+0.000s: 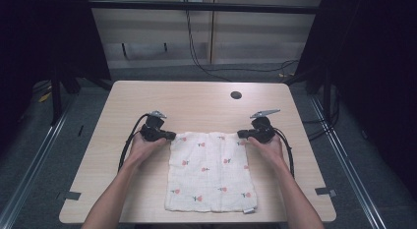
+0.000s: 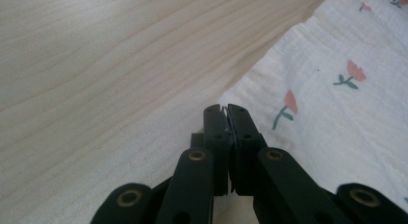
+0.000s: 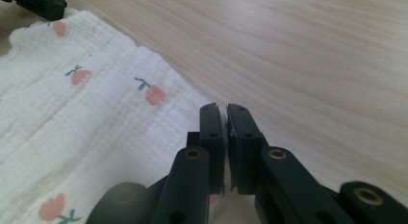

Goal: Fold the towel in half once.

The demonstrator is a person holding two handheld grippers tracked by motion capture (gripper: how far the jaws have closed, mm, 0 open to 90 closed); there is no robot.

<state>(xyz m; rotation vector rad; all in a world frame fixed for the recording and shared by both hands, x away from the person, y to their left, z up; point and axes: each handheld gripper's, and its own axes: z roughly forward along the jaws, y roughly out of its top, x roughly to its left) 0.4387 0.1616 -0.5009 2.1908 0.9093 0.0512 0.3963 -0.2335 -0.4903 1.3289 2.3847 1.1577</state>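
A white cloth (image 1: 209, 172) printed with small pink flowers lies flat on the wooden table (image 1: 196, 99), its near edge close to the table's front. My left gripper (image 1: 172, 136) is at the cloth's far left corner, and in the left gripper view its jaws (image 2: 225, 108) are shut on the cloth's (image 2: 337, 104) edge, a white sliver showing between the tips. My right gripper (image 1: 240, 134) is at the far right corner. In the right gripper view it (image 3: 223, 107) is shut on the edge of the cloth (image 3: 72, 128). The left gripper's black tip (image 3: 38, 3) shows at that view's top left.
A small dark round hole (image 1: 236, 95) sits in the tabletop behind the right gripper. Bare wood stretches behind and to both sides of the cloth. Cables trail from both grippers back along the forearms. Dark curtains flank the table.
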